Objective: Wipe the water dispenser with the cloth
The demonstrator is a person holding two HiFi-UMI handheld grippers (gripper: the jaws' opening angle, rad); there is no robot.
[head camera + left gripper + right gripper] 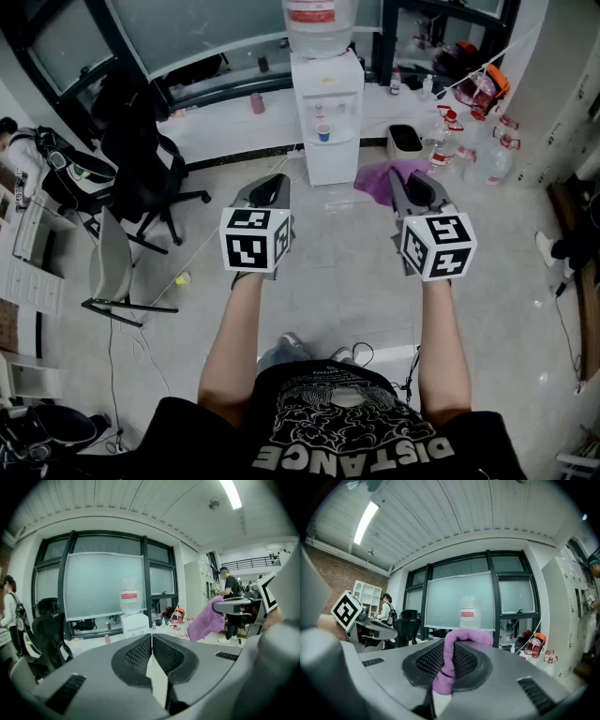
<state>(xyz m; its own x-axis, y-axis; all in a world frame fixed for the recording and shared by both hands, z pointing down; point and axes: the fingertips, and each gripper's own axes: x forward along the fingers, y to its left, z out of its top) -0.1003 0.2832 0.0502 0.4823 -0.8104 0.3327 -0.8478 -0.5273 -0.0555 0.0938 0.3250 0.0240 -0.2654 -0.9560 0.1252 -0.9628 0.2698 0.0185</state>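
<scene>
Head view down; others forward (dispenser [325,103] shared).

Black T-shirt [347,427] with white lettering; grey grippers [270,187] [412,186] bearing black-and-white marker cubes [251,240].

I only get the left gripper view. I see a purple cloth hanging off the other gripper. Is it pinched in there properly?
Observer: Yes, the right gripper view shows the cloth clamped between the jaws of the right gripper, looping over their tips.
Operator: What's in the dispenser's little nook?
Observer: The head view shows what looks like a blue cup in the nook of the water dispenser.
Operator: Anything beside it?
Observer: A black bin stands just right of it.
</scene>
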